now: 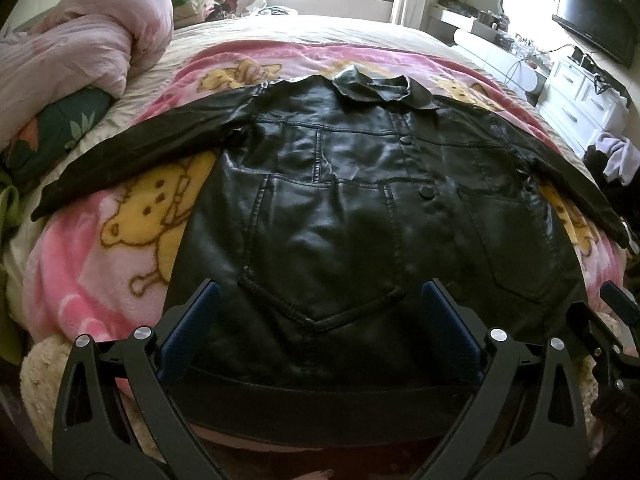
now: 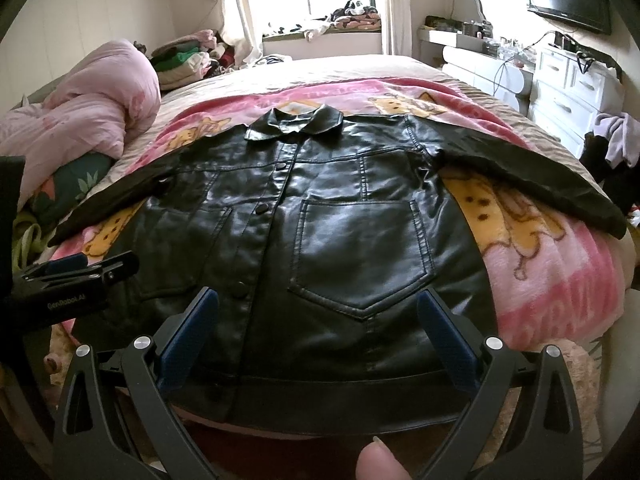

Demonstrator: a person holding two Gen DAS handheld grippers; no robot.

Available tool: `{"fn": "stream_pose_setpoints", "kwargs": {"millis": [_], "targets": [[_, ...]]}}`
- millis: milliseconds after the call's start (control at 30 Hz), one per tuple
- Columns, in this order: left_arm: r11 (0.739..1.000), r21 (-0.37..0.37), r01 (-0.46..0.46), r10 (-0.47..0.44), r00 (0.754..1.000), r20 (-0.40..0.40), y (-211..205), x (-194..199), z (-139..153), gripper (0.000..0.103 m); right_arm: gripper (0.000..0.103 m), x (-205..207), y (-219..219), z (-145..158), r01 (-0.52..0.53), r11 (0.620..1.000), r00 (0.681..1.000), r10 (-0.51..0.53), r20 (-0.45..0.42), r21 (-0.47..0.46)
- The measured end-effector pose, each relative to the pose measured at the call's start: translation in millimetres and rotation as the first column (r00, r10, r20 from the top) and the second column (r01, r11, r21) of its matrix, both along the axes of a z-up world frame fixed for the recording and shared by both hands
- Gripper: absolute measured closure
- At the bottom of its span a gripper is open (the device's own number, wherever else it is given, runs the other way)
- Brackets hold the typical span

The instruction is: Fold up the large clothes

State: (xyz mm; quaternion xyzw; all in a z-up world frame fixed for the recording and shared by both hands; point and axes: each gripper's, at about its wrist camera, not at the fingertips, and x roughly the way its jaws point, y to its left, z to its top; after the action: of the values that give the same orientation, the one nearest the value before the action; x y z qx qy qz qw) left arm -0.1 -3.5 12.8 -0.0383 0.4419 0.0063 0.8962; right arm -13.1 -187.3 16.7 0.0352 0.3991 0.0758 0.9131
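Two grippers hovering low over a black leather jacket [image 1: 340, 208].

The left gripper [image 1: 320, 308] and right gripper [image 2: 318, 312] are pointing forward near its hem, fingers spread, gripping nothing; the jacket is lying flat, sleeves outstretched, on the bed's pink blanket [image 2: 552, 276].

One jacket [image 2: 320, 240], two tongs [image 1: 320, 312], one blanket [image 2: 540, 272].

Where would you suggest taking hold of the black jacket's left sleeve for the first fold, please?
Grip the cuff end of the left sleeve, coming from the bed's left side with the left tool. The sleeve lies flat and spread outward on the pink blanket, leaving its cuff edge free.
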Motion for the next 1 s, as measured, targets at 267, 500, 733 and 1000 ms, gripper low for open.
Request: {"fn": "stream_pose_setpoints", "kwargs": {"millis": [267,500,733,1000], "targets": [[1.0,0.011,0.003,-0.003,1.0,0.004,-3.7,2.7,1.0,0.009,0.004,4.6,-4.5,4.7,0.011,1.0,1.0,-0.011,0.007,-0.01],[1.0,0.015,0.007,-0.007,1.0,0.001,-6.8,16.8,1.1,0.009,0.004,17.4,-5.2,12.3,0.015,1.0,1.0,-0.014,0.021,-0.018],[1.0,0.015,0.006,-0.006,1.0,-0.01,-9.6,36.6,1.9,0.009,0.004,37.9,-3.4,21.3,0.01,1.0,0.999,-0.01,0.035,-0.003],[1.0,0.002,-0.023,0.023,1.0,-0.019,-7.4,66.9,5.5,0.009,0.004,70.3,-0.7,32.0,0.005,1.0,0.999,-0.006,0.05,0.015]]}}
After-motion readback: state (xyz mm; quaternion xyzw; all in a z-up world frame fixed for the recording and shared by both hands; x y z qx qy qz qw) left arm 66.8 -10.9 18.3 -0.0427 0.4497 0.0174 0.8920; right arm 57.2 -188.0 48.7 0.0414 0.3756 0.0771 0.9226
